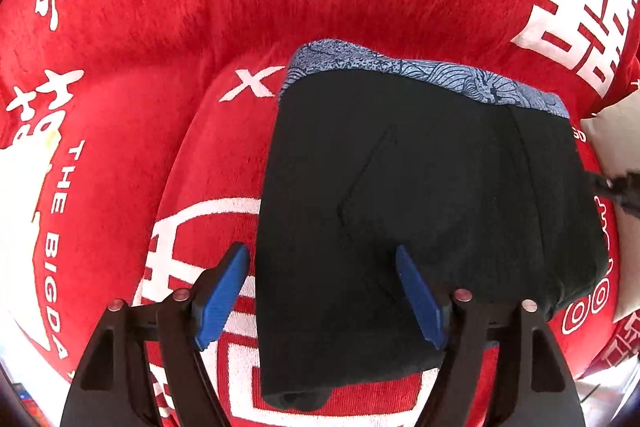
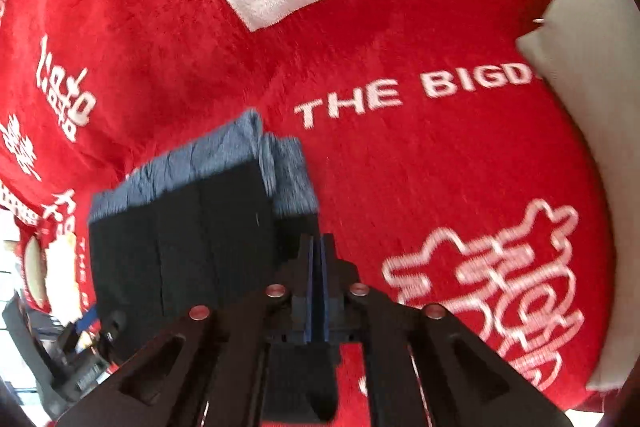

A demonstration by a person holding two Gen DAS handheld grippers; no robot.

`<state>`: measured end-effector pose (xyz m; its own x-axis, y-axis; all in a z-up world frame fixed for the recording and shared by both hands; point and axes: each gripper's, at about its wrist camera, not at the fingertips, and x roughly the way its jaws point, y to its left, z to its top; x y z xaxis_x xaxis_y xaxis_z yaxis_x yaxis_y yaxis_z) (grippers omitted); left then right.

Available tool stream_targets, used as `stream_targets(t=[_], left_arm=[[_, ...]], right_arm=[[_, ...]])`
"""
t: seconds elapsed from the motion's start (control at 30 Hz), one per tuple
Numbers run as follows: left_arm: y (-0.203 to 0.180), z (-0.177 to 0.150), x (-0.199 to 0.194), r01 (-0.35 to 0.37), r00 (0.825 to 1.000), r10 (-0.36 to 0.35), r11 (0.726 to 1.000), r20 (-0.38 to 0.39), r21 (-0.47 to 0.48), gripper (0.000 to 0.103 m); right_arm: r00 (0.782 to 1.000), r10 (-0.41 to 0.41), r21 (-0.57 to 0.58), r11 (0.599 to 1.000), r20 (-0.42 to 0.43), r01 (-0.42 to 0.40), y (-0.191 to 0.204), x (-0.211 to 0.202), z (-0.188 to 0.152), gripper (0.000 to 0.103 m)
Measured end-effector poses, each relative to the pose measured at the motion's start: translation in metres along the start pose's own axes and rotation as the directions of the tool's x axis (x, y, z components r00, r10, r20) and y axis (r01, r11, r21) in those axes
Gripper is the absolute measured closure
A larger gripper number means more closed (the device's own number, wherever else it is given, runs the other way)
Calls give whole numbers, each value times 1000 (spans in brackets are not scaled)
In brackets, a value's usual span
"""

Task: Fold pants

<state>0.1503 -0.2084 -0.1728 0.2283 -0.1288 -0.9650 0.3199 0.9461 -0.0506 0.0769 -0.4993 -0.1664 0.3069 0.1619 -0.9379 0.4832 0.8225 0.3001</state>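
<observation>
Hovering low over the black pants (image 1: 420, 211), the left claw (image 1: 326, 297) stands wide open, its two blue fingers (image 1: 222, 297) spread to either side of the garment's near left edge, one over the red cloth, the other over the dark fabric. Neither pad can be seen pressing into the cloth. The pants lie folded into a compact, roughly rectangular stack, with a blue patterned waistband (image 1: 424, 73) showing along the far edge and a seam running down the right side.

Seen from the right wrist camera, the right claw (image 2: 318, 259) has its fingers pressed together, pinching a dark fold of the pants (image 2: 188, 247) at the stack's right edge; a strip of black fabric passes between the pads and hangs below them. The picture is blurred here, and the blue band (image 2: 224, 163) at the top of the stack appears smeared.

Beneath everything spreads a plush red blanket (image 1: 168, 39) printed with large white characters, the words "THE BIGD" (image 2: 416, 95) and circular emblems. It rumples into soft ridges around the garment. A pale cushion (image 2: 588, 99) sits against the blanket's right edge. At the lower left of the right wrist view, past the blanket's edge, dark equipment (image 2: 60, 351) stands in a brightly lit room, too blurred to identify.
</observation>
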Motion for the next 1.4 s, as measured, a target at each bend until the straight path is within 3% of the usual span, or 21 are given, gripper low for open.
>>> stream_targets(t=[0.07, 0.1, 0.27, 0.37, 0.5, 0.63, 0.83, 1.17, 1.33, 1.4], left_arm=[[0, 0, 0, -2, 1000, 2, 1000, -1, 2, 26], [-1, 0, 0, -4, 1000, 4, 1000, 0, 4, 26], [-2, -1, -1, -12, 1000, 12, 1000, 6, 8, 26], [-1, -1, 1, -25, 1000, 25, 1000, 5, 2, 18], [0, -2, 2, -18, 1000, 18, 1000, 2, -5, 18], [0, -3, 2, -23, 1000, 23, 1000, 7, -1, 18], [0, -3, 4, -26, 1000, 26, 1000, -3, -8, 13], [-1, -4, 6, -21, 1000, 21, 1000, -8, -13, 12], [0, -5, 7, -12, 1000, 12, 1000, -6, -12, 12], [0, -5, 7, -12, 1000, 12, 1000, -7, -11, 12]], right_arm=[[1000, -20, -4, 1000, 10, 20, 4, -9, -13, 77], [999, -44, -4, 999, 8, 44, 5, -13, -20, 73], [995, -94, 1, 996, 32, 94, 6, -31, -40, 73], [996, -80, -10, 997, 44, 81, 12, -39, -48, 73], [995, -65, -58, 996, 69, 69, 33, -46, -62, 73], [996, -60, -136, 988, 63, 68, 57, -39, -68, 73], [996, -87, -139, 987, -3, 86, 54, -8, -79, 73], [995, -93, -166, 981, 31, 97, 50, -1, -87, 70], [994, -92, -156, 983, 51, 99, 50, -2, -89, 63], [993, -105, -157, 981, 58, 112, 49, -4, -91, 49]])
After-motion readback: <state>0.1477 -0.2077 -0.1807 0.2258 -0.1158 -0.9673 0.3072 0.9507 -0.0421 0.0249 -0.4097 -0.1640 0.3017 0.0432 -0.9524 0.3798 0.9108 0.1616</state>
